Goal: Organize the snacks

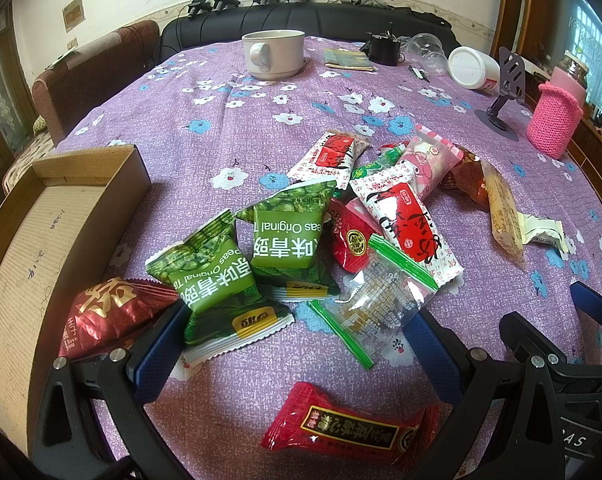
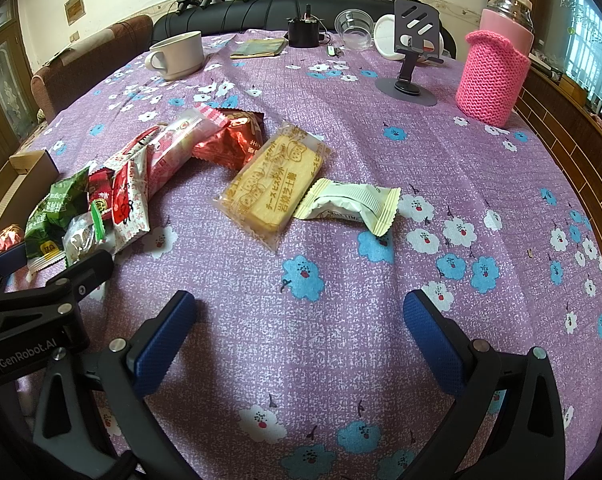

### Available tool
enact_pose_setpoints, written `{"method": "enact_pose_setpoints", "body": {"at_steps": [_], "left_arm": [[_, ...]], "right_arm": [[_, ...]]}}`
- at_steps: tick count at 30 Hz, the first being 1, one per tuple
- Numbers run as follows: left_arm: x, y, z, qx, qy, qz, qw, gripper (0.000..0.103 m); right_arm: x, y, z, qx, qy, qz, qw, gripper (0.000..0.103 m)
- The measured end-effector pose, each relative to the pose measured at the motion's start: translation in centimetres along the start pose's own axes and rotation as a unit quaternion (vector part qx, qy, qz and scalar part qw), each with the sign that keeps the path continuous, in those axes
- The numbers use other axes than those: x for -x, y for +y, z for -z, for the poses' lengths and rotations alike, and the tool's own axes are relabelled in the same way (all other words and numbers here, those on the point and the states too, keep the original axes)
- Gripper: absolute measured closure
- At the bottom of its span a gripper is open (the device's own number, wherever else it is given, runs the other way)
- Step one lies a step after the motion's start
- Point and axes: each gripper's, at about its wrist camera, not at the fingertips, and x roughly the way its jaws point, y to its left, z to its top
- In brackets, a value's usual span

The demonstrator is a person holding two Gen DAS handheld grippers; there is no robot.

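A pile of snack packets lies on the purple flowered tablecloth (image 1: 221, 128). Two green pea packets (image 1: 221, 276) sit just ahead of my left gripper (image 1: 297, 344), which is open and low over the cloth, a clear green-edged packet (image 1: 381, 304) between its fingers' reach. A red packet (image 1: 349, 428) lies under it, a dark red foil packet (image 1: 109, 316) by its left finger. An open cardboard box (image 1: 41, 240) stands at left. My right gripper (image 2: 301, 332) is open over bare cloth; a biscuit packet (image 2: 273, 184) and a white packet (image 2: 349, 204) lie ahead of it.
A white mug (image 1: 275, 54) stands at the far side, with a pink knitted bottle (image 2: 493, 64), a phone stand (image 2: 409, 60), a white tub (image 1: 473, 68) and small clutter. A black sofa (image 1: 301, 20) and a brown chair (image 1: 89, 72) stand behind the table. The left gripper's body (image 2: 33, 312) shows at left.
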Motion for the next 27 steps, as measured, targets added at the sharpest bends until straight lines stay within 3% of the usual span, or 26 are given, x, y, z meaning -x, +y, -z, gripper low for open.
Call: {"method": "enact_pose_setpoints", "body": {"at_steps": [8,15,17,27], "left_arm": [[0.1,0.3,-0.3,0.008,0.030,-0.005,0.9995,0.001],[0.5,0.5,0.0,0.006,0.028,0.005,0.9996,0.006],[1.3,0.6,0.4,0.004,0.022,0.023,0.9995,0.011],[7.3,3.5,1.7,0.014,-0.035,0.138,0.9898,0.011]], "right_arm": [[0.0,0.0,0.0,0.000,0.000,0.000,1.000,0.000],[0.0,0.1,0.0,0.001,0.000,0.002,1.000,0.000],[0.0,0.2,0.0,0.001,0.000,0.002,1.000,0.000],[0.0,0.2,0.0,0.001,0.000,0.002,1.000,0.000]]}}
